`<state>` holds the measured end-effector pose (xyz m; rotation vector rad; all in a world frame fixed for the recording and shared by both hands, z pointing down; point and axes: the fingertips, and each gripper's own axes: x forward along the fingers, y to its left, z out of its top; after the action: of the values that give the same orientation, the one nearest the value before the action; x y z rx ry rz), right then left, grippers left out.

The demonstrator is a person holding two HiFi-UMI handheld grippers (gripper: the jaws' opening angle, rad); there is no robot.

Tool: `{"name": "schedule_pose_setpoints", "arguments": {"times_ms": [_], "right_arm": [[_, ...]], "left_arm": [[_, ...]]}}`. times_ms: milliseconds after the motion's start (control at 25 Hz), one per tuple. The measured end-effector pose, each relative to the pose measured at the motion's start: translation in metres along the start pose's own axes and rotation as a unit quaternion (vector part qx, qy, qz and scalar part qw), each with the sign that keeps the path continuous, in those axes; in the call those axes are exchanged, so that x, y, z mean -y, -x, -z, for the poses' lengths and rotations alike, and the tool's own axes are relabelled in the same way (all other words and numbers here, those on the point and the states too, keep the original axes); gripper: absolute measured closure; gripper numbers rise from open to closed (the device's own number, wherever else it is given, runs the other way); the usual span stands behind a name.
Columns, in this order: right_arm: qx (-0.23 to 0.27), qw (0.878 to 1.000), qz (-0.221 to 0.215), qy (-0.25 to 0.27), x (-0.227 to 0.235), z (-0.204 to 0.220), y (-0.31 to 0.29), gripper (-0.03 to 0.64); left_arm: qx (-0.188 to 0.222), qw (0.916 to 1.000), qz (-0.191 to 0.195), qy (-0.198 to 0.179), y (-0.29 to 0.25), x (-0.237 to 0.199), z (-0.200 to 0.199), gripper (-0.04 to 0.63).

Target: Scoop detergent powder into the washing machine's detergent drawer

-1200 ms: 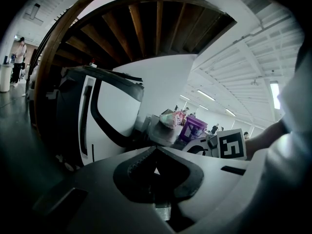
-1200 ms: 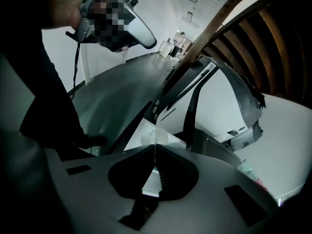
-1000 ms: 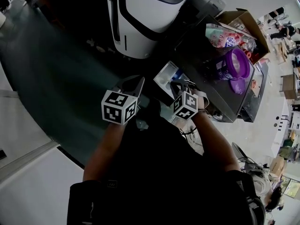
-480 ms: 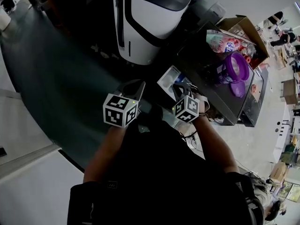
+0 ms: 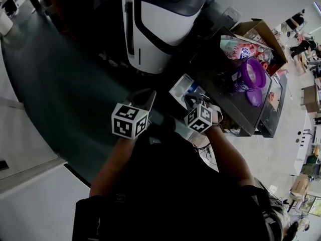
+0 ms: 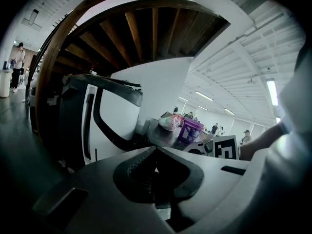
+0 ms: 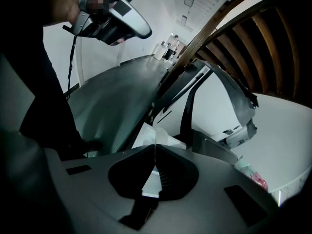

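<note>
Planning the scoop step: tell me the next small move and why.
Probably carry the right gripper toward the purple tub, opening its jaws on the way: both it and the left gripper are shut on nothing, and the drawer beside it looks already pulled out.

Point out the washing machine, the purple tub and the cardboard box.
washing machine [image 5: 163,14], head view, on its white front panel.
purple tub [image 5: 252,70], head view, on its round purple top.
cardboard box [image 5: 262,28], head view, on its brown wall.
</note>
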<state>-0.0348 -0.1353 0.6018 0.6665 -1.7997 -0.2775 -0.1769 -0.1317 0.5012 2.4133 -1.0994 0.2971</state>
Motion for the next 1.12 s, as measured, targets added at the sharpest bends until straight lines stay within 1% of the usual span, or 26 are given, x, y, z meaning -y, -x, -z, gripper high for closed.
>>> {"name": "schedule_pose_setpoints", "arguments": {"times_ms": [160, 280, 400, 600, 760, 840, 960, 1040, 1120], "right_arm": [[-0.015, 1.0, -0.023, -0.009, -0.008, 0.007, -0.006, 0.598], [-0.024, 0.999, -0.032, -0.013, -0.011, 0.009, -0.011, 0.598], [-0.028, 0.999, -0.034, -0.018, -0.013, 0.012, -0.009, 0.598], [-0.033, 0.998, -0.032, -0.03, -0.015, 0.014, -0.006, 0.598], [-0.034, 0.998, -0.031, -0.053, -0.016, 0.02, -0.005, 0.598], [-0.023, 0.997, -0.026, -0.072, -0.012, 0.019, -0.001, 0.598], [0.001, 0.992, -0.023, -0.126, -0.004, 0.019, 0.009, 0.598], [0.02, 0.985, -0.027, -0.172, 0.003, 0.023, 0.016, 0.598], [0.041, 0.974, -0.029, -0.22, 0.011, 0.027, 0.021, 0.598]], "left_arm": [[0.001, 1.0, 0.004, 0.002, 0.001, 0.0, -0.004, 0.588], [0.001, 1.0, 0.004, 0.008, 0.003, -0.004, 0.0, 0.588], [-0.002, 0.9999, 0.008, 0.012, 0.001, -0.004, 0.003, 0.588], [-0.006, 0.9997, 0.021, 0.005, 0.001, 0.002, 0.003, 0.588], [-0.015, 0.9993, 0.033, -0.002, 0.002, 0.012, 0.01, 0.588], [-0.022, 0.9991, 0.036, -0.006, 0.003, 0.016, 0.014, 0.588], [-0.033, 0.9987, 0.037, -0.008, 0.006, 0.023, 0.02, 0.588], [-0.041, 0.9984, 0.037, -0.01, 0.005, 0.028, 0.023, 0.588], [-0.048, 0.9981, 0.037, -0.012, 0.002, 0.032, 0.023, 0.588]]}}
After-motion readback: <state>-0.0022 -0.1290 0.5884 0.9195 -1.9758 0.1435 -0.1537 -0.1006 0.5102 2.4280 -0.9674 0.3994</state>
